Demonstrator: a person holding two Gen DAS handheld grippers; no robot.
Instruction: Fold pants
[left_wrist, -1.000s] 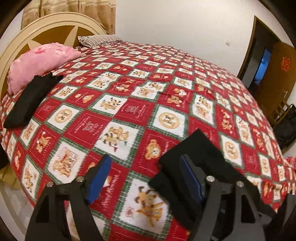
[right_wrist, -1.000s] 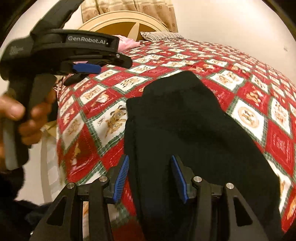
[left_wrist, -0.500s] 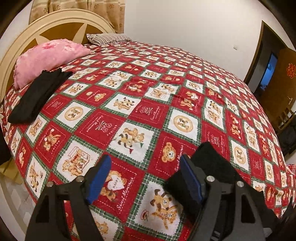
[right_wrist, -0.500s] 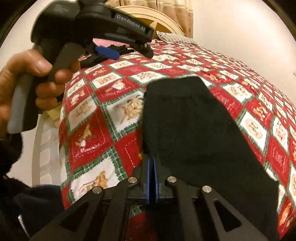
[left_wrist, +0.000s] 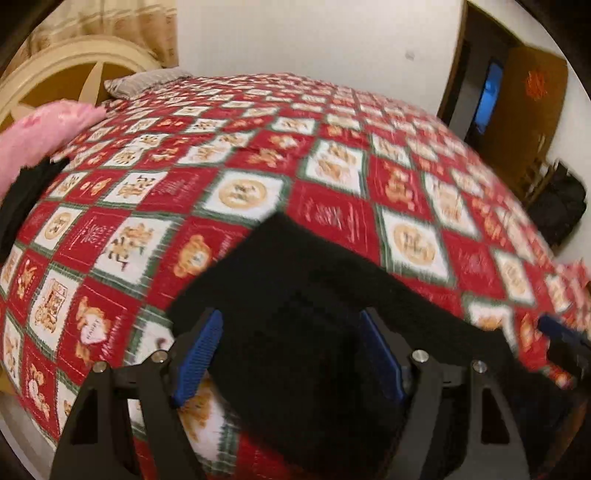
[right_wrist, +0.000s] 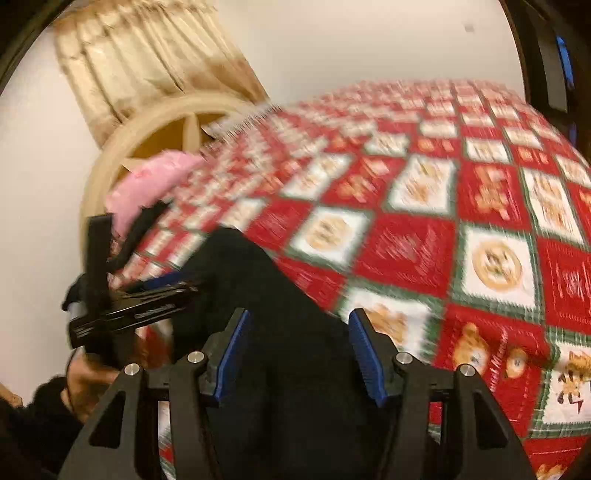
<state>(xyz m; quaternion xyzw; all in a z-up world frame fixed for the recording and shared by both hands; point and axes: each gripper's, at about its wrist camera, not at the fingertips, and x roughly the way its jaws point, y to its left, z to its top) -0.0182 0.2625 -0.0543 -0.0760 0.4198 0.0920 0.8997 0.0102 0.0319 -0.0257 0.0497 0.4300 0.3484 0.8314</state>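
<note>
Both grippers are held parted over black fabric pants (left_wrist: 314, 295); left gripper (left_wrist: 291, 354) wide, right gripper (right_wrist: 301, 354) opening, nothing apparently clamped. Long axis runs away diagonally.

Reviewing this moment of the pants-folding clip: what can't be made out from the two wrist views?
- Black pants: near end cut off by the frame bottom and gripper bodies, both views.
- Right gripper: jaws opening over the pants; contact unclear.
- Bedspread: prints smeared by motion blur.
- Second dark garment by the pink pillow: cut by left edge.
</note>
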